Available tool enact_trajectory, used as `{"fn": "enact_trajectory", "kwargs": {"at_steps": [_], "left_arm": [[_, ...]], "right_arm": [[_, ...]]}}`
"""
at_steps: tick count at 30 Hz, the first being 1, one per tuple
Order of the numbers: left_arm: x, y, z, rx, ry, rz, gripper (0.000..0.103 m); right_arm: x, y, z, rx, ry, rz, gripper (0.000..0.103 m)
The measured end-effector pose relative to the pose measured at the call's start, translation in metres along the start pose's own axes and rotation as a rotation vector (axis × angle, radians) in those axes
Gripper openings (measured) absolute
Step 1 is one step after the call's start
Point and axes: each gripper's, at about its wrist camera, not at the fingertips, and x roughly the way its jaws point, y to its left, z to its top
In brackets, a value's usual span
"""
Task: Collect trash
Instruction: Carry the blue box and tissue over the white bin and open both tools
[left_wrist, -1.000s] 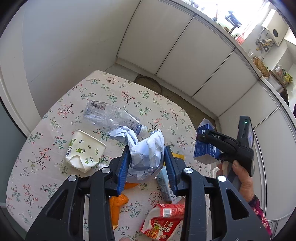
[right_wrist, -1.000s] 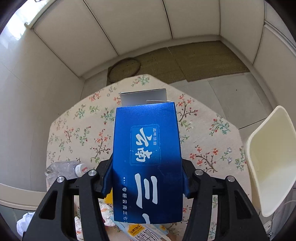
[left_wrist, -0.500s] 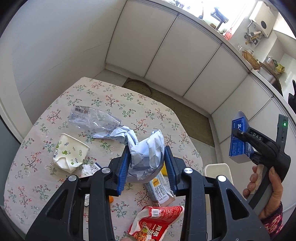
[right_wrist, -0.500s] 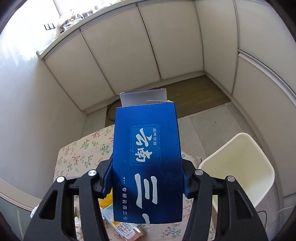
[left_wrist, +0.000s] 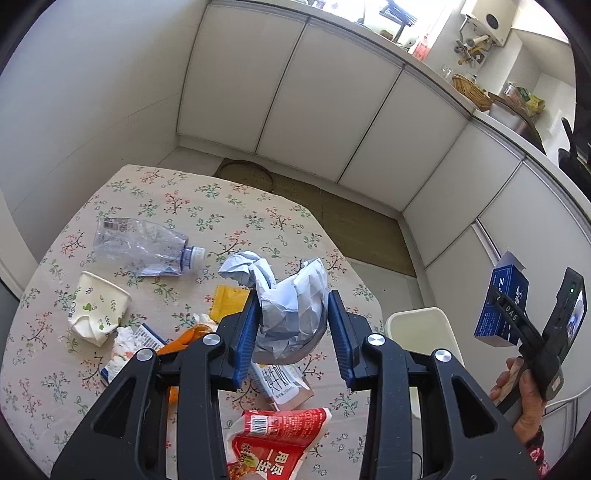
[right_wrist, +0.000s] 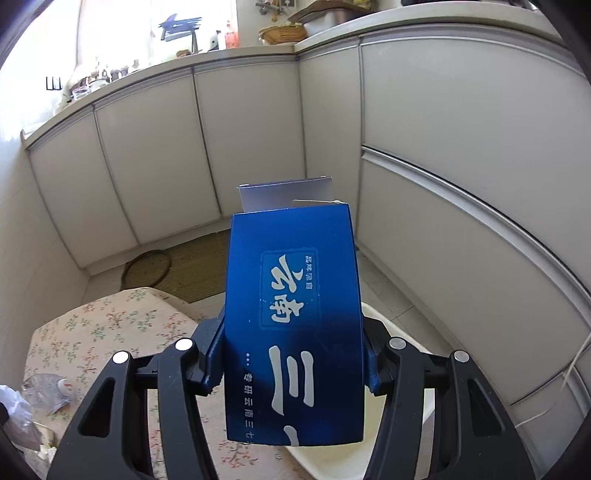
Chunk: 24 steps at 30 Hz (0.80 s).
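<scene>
My left gripper (left_wrist: 291, 317) is shut on a crumpled pale blue paper wad (left_wrist: 291, 295), held above the flowered table (left_wrist: 192, 206). My right gripper (right_wrist: 291, 347) is shut on a blue carton (right_wrist: 291, 306) with white lettering; the same blue carton (left_wrist: 502, 306) shows at the far right of the left wrist view, in the air beyond the table's edge. A cream bin (left_wrist: 417, 328) stands on the floor by the table, and its rim (right_wrist: 373, 310) shows under and behind the carton.
On the table lie a crushed clear bottle (left_wrist: 144, 247), a dented paper cup (left_wrist: 96, 310), a yellow wrapper (left_wrist: 227, 299), a milk carton (left_wrist: 280, 380), a red snack bag (left_wrist: 273, 443), orange peel and tissue. White cabinets (left_wrist: 306, 103) ring the room; a mat (left_wrist: 351, 229) covers the floor.
Both grippers moved away from the table's middle toward the bin side. The right one swung off the table with the carton, rising; the bin now lies under it.
</scene>
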Motion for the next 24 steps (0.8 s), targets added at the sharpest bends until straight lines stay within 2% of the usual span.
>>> {"fn": "enact_trajectory", "kwargs": {"at_steps": [2, 5, 6, 8, 14, 20, 24], "left_arm": [[0.005, -0.011, -0.003, 0.024, 0.001, -0.007, 0.035], [0.013, -0.026, -0.008, 0.053, 0.006, -0.023, 0.035], [0.016, -0.032, -0.011, 0.064, 0.008, -0.03, 0.035], [0.022, -0.044, -0.014, 0.079, 0.01, -0.046, 0.035], [0.038, -0.091, -0.028, 0.136, 0.027, -0.122, 0.036], [0.051, -0.146, -0.048, 0.23, 0.045, -0.193, 0.036], [0.073, -0.183, -0.063, 0.24, 0.092, -0.249, 0.036]], "right_arm": [[0.008, -0.009, -0.011, -0.004, -0.009, -0.051, 0.056], [0.022, -0.02, -0.018, 0.0, 0.031, -0.099, 0.057], [0.022, -0.024, -0.019, 0.009, 0.036, -0.108, 0.06], [0.019, -0.034, -0.016, 0.03, 0.014, -0.133, 0.073], [-0.01, -0.07, -0.006, 0.099, -0.073, -0.188, 0.088], [-0.033, -0.112, 0.008, 0.121, -0.157, -0.244, 0.09], [-0.039, -0.138, 0.011, 0.117, -0.177, -0.274, 0.09]]}}
